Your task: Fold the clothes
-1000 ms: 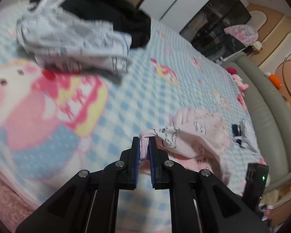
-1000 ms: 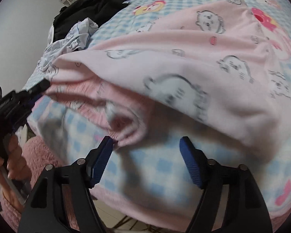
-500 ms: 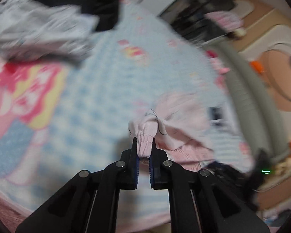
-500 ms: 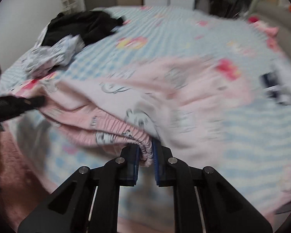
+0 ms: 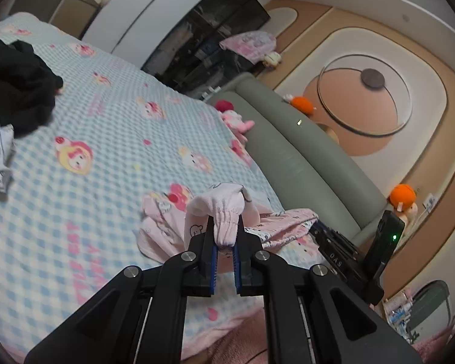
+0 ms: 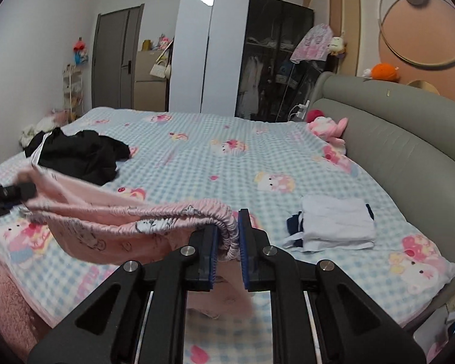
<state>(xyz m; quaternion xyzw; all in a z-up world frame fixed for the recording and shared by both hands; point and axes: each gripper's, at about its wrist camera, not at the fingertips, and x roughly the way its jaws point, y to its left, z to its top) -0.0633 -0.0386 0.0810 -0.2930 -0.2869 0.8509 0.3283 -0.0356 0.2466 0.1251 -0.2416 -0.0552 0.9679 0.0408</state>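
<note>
Item: our left gripper (image 5: 225,238), jaws narrow, blue pads clamped on the gathered elastic waistband of the pink pyjama trousers (image 5: 224,212). Item: our right gripper (image 6: 228,236), jaws likewise narrow, pinching the same waistband at its other end.

Item: the pink pyjama trousers, printed with small cartoon animals, slung between our two grippers above the bed. In the right wrist view the waistband runs leftward from our pads to the left gripper at the frame's left edge, with the fabric sagging below it toward the bedspread (image 6: 197,163). In the left wrist view the cloth bunches over our pads and trails rightward to the right gripper (image 5: 336,251).

Item: bedspread, blue-and-white check with pink cartoon figures, covering the bed beneath.

Item: folded white garment (image 6: 336,223) with dark trim, lying flat on the bedspread to the right of our right gripper, near the grey padded headboard (image 6: 409,151).

Item: black garment (image 6: 82,154), crumpled, on the far left part of the bed, well apart from the trousers.

Item: pink plush toy (image 6: 327,127) by the headboard's end.

Item: wardrobe (image 6: 242,54), white and dark doors, behind the bed.
</note>
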